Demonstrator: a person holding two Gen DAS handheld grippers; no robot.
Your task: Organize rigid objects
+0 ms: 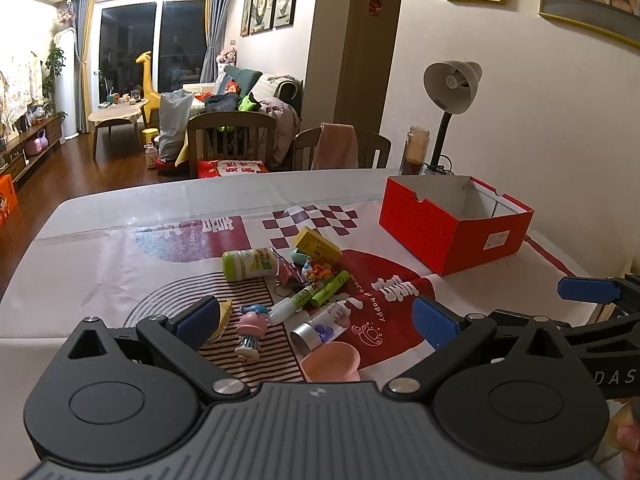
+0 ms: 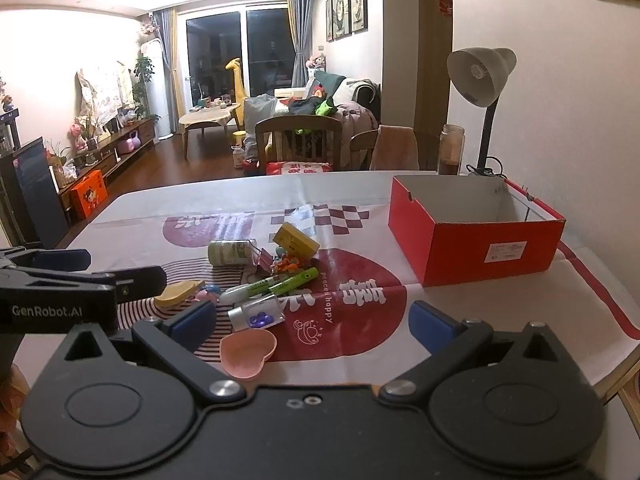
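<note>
A pile of small objects lies mid-table: a green-capped bottle (image 1: 249, 264), a yellow box (image 1: 318, 245), green markers (image 1: 329, 289), a clear jar with purple bits (image 1: 320, 327), a pink heart dish (image 1: 331, 366) and a pink figurine (image 1: 251, 330). An open, empty-looking red box (image 1: 454, 222) stands at the right. My left gripper (image 1: 316, 322) is open and empty, just before the pile. My right gripper (image 2: 312, 322) is open and empty over the near edge, with the heart dish (image 2: 248, 350) and jar (image 2: 258, 315) between its fingers' line of sight.
A desk lamp (image 2: 480, 80) and a brown jar (image 2: 451, 150) stand behind the red box (image 2: 476, 232) by the wall. Two wooden chairs (image 2: 298, 142) are at the table's far edge. The patterned tablecloth (image 2: 160, 216) covers the table.
</note>
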